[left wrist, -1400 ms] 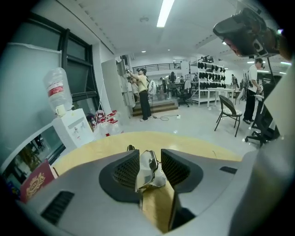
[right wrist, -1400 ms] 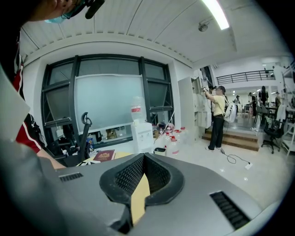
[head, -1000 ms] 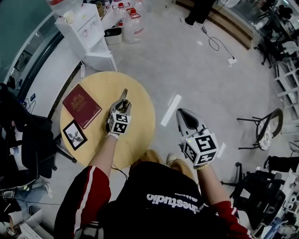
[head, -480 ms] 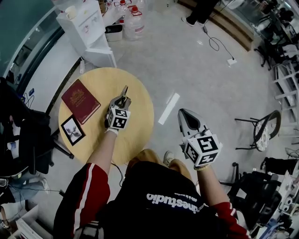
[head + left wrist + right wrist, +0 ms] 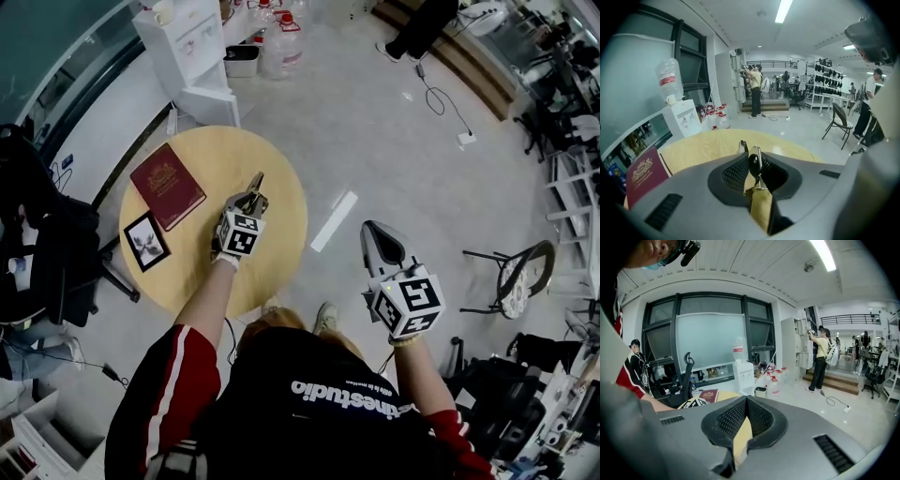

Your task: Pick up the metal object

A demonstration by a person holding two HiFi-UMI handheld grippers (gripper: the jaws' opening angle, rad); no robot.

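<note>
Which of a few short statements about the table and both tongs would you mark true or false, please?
1. The left tongs grip the metal object. True; their jaws have just been closing on it.
2. The red book lies on the floor. False: it lies on the round table.
3. The right tongs are shut and empty. True.
4. The framed picture lies on top of the red book. False: it lies beside it on the table.

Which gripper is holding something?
The left gripper: its fingers have just been closing and pinch the metal object. The right gripper's fingers are together, empty.
</note>
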